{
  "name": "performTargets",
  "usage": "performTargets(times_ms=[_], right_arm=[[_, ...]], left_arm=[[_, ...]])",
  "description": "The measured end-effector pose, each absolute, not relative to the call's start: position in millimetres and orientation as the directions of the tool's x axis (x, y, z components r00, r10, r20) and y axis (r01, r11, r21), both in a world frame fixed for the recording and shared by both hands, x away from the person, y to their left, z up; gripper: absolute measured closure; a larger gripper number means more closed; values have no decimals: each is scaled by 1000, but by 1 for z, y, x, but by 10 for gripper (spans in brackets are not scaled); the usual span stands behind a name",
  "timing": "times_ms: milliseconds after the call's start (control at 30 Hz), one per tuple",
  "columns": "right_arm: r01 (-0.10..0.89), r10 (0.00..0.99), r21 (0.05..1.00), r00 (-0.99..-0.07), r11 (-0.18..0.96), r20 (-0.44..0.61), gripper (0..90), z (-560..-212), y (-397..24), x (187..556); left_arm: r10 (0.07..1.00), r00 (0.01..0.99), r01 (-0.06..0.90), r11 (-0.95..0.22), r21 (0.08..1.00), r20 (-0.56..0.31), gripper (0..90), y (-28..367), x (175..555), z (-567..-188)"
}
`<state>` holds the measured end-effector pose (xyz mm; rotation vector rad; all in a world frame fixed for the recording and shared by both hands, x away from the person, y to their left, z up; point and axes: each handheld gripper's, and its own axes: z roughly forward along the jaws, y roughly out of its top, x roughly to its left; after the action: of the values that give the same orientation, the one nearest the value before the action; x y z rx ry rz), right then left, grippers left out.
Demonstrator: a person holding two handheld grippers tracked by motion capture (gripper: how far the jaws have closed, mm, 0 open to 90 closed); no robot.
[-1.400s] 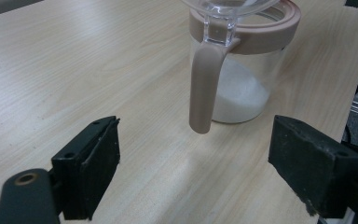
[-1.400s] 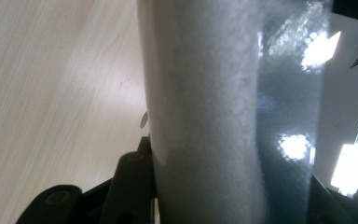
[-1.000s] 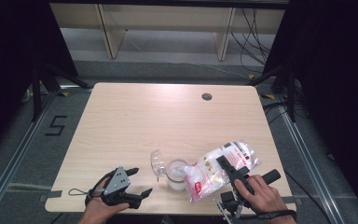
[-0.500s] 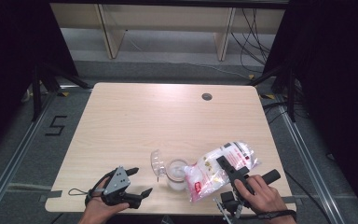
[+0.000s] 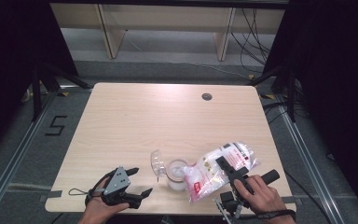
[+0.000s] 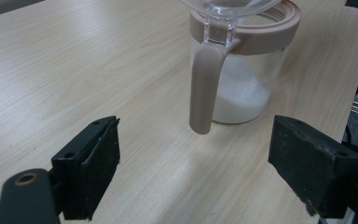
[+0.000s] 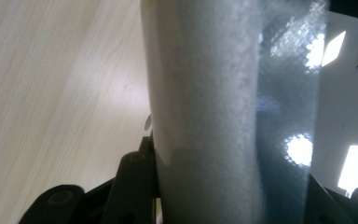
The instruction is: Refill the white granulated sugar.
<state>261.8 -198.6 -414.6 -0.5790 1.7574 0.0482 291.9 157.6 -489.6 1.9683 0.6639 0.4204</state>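
A clear jar (image 5: pixel 176 173) with a pink rim stands near the table's front edge, its clear lid (image 5: pixel 157 161) flipped open to the left. White granules lie in the jar (image 6: pixel 242 88), and a pink tab (image 6: pixel 201 88) hangs down its side. A clear bag of white granules (image 5: pixel 216 167) with a red label lies tilted, its lower end at the jar's right rim. My right gripper (image 5: pixel 228 169) is shut on this bag (image 7: pixel 205 116), which stands between its jaws. Left of the jar, my left gripper (image 5: pixel 140 181) is open, and its jaws (image 6: pixel 193 140) stand wide apart in front of the jar, apart from it.
The light wooden table (image 5: pixel 135 121) has a round cable hole (image 5: pixel 207 96) at the back right. Wooden shelving (image 5: pixel 168 28) stands beyond the far edge. Dark curtains hang on both sides, and a floor mark "5" (image 5: pixel 56 125) lies to the left.
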Motion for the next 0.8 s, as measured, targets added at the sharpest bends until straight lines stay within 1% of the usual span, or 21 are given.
performTargets(times_ms=[67, 133, 200, 467, 500, 567, 700, 800], right_arm=[[-415, -365, -280, -140, 866, -920, 677, -414, -198, 263], [-403, -348, -264, -150, 876, -926, 678, -415, -199, 262], [-414, -373, -288, -140, 863, -917, 679, -412, -198, 262], [-403, -342, -260, -146, 878, -928, 681, -414, -199, 261], [-418, -362, -278, -136, 865, -922, 682, -412, -198, 262], [-417, -352, -266, -143, 869, -925, 682, -413, -198, 262], [-425, -374, -289, -129, 858, -918, 684, -411, -198, 262], [-414, -345, -258, -148, 873, -927, 684, -413, -199, 262]], left_arm=[[603, 797, 267, -384, 884, 21, 160, 158, 293, -489], [604, 797, 270, -377, 886, 14, 160, 158, 292, -490], [606, 795, 273, -376, 886, 12, 160, 158, 292, -490], [607, 794, 267, -375, 888, 17, 160, 158, 292, -489], [607, 795, 266, -376, 888, 19, 160, 158, 292, -489], [608, 794, 267, -374, 888, 17, 160, 158, 292, -489], [609, 793, 269, -366, 891, 11, 160, 157, 292, -490], [608, 794, 267, -375, 888, 18, 160, 158, 292, -489]])
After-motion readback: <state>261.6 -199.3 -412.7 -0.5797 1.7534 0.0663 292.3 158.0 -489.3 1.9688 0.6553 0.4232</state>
